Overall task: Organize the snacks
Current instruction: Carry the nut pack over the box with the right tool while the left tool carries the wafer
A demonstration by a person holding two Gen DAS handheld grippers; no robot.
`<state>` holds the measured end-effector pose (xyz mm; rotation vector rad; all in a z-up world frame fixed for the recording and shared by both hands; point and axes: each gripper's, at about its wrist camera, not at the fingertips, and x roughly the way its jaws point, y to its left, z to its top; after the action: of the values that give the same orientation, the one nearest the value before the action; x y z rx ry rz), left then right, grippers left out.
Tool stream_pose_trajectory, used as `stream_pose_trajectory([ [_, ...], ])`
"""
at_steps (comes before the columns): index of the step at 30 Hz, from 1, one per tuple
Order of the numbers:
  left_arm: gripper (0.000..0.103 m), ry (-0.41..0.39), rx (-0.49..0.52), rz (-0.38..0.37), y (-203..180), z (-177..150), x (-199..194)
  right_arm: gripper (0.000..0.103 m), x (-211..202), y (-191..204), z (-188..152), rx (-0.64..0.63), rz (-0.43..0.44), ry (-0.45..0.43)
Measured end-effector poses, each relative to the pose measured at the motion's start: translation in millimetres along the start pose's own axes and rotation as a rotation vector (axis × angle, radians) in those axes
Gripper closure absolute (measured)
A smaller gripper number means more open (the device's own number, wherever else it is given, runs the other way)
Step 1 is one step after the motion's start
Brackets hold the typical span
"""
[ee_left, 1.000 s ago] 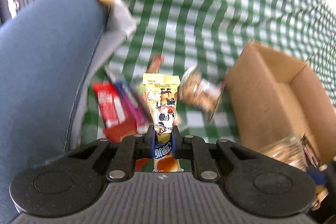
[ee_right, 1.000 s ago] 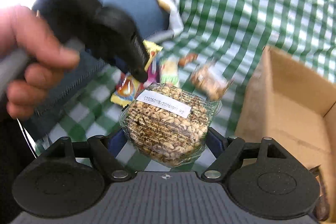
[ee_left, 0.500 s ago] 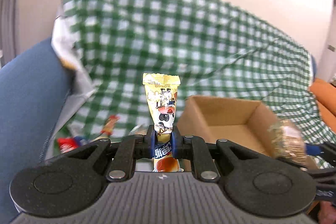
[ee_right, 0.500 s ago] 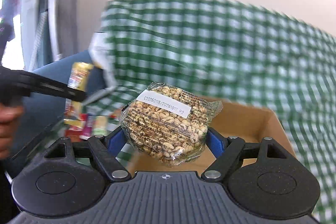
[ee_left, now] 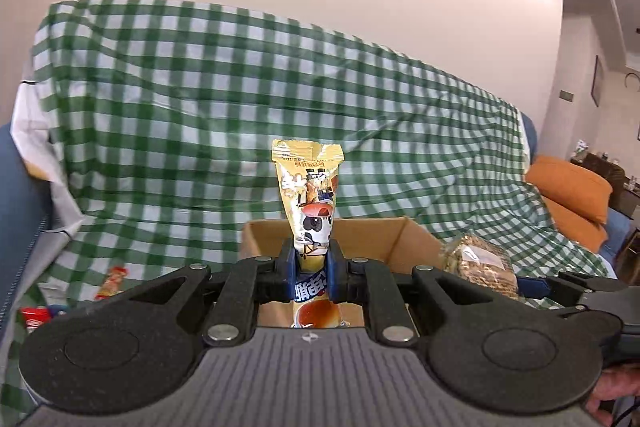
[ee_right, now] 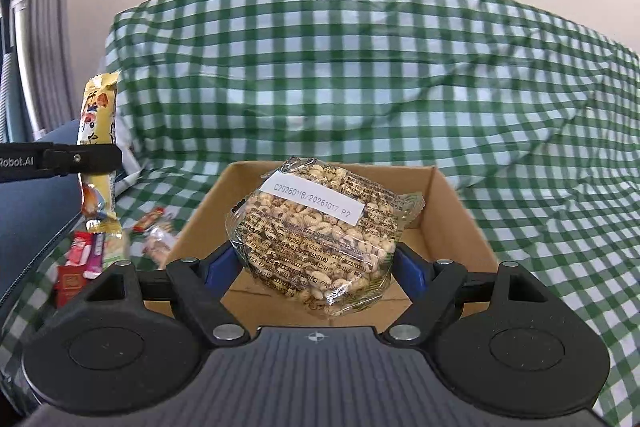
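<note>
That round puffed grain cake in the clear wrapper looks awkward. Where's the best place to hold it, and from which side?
Across its widest middle, as the right gripper has it now: one finger on each rounded edge of the puffed grain cake, coming from the near rim. It is a thick disc, so the edges give two opposed surfaces. The crinkly wrapper corners would likely slip, and pressing the flat faces might crush the grains.

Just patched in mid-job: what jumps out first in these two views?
Both claws are loaded. The right claw clamps a clear puffed-grain pack above the open cardboard box. The left claw pinches a tall yellow cartoon snack packet upright, with that box behind it on the green checked cloth.
</note>
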<state>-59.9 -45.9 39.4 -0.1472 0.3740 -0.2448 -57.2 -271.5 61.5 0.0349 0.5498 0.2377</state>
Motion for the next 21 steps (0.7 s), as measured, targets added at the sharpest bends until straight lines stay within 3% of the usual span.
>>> stream_pose_trajectory([
  [21,0.087,0.014,0.012,-0.1,-25.3,-6.0,29.2,0.022,1.5,-7.6,-4.8,0.036,-0.118,0.006],
])
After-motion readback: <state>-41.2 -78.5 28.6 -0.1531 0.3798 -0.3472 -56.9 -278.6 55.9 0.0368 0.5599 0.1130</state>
